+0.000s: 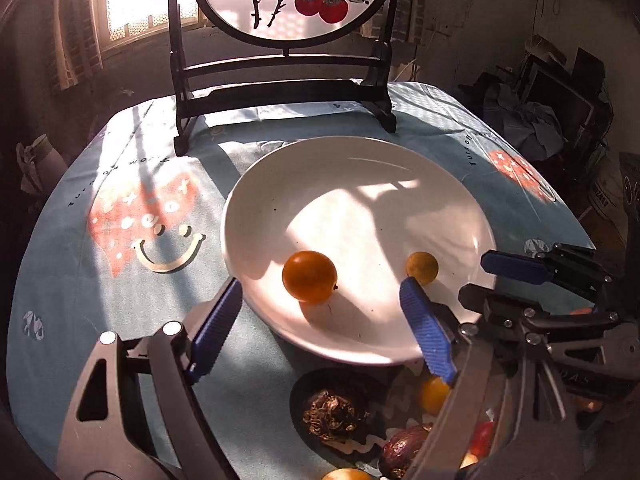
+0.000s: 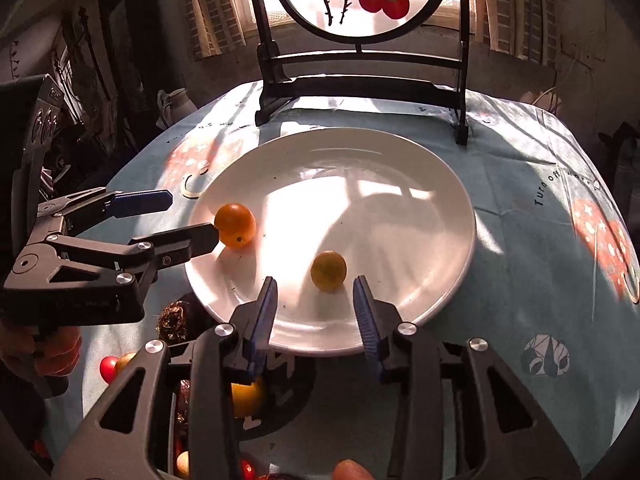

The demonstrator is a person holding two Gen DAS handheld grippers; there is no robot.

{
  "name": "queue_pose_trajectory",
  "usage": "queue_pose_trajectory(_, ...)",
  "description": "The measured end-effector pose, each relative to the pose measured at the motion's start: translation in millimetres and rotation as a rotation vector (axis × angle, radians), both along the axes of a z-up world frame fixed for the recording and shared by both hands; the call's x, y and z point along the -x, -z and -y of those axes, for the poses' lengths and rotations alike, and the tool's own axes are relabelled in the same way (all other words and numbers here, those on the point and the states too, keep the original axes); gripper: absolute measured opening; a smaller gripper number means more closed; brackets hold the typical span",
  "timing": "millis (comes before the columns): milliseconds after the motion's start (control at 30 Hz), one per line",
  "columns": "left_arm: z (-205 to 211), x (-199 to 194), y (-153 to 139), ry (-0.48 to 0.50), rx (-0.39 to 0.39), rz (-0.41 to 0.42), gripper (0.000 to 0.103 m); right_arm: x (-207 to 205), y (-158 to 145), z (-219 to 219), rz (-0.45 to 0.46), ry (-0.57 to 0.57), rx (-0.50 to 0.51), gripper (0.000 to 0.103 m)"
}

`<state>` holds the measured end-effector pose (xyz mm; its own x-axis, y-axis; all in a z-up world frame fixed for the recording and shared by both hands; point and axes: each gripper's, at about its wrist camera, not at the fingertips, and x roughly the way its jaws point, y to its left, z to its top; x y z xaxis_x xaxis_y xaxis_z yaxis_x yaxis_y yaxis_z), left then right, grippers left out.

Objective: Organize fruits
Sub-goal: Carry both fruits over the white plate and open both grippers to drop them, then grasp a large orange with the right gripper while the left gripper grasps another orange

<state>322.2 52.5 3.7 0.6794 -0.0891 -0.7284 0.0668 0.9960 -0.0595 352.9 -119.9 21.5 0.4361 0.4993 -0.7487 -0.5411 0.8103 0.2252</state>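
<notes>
— Where, the fruits?
— Both on the white plate [image 1: 400, 168], set on the tabletop [image 1: 80, 300] with its blue cloth. Orange fruit [image 1: 309, 277] near the plate's left edge, smaller yellow fruit [image 1: 422, 267] toward the front, well apart. Round, no clear long axis; dark stem spot on the orange one turned toward the front rim.
— And the left tool [image 1: 320, 308]?
— Spread wide, gripping nothing; orange fruit between and beyond the blue pads, untouched.
— Right tool [image 2: 316, 300]?
— Partly open, empty; yellow fruit just ahead of the tips, clear of both pads.
</notes>
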Motion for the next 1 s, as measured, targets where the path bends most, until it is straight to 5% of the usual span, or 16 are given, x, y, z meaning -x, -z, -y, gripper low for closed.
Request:
queue_pose_trajectory(167, -7, 61, -3, -0.021, -0.013, 0.065, 0.095, 54, -13, 24, 0.051, -0.023, -0.068, 0.043)
queue_pose_trajectory(233, -12, 81, 4, -0.023, 0.007, 0.067, 0.096, 75, -11, 30, 0.073, -0.037, -0.084, 0.060)
queue_pose_trajectory(400, -32, 113, 21, -0.081, 0.053, 0.040, 0.096, 113, -1, 36, 0.098, -0.055, -0.038, 0.061)
queue_pose_trajectory(633, -52, 129, 27, -0.134, 0.107, 0.036, 0.096, 130, 5, 29, 0.139, -0.083, 0.032, 0.061)
queue_pose_trajectory(1000, -42, 133, 25, -0.130, 0.043, 0.056, 0.096, 131, 13, 23, 0.148, -0.087, 0.096, 0.056)
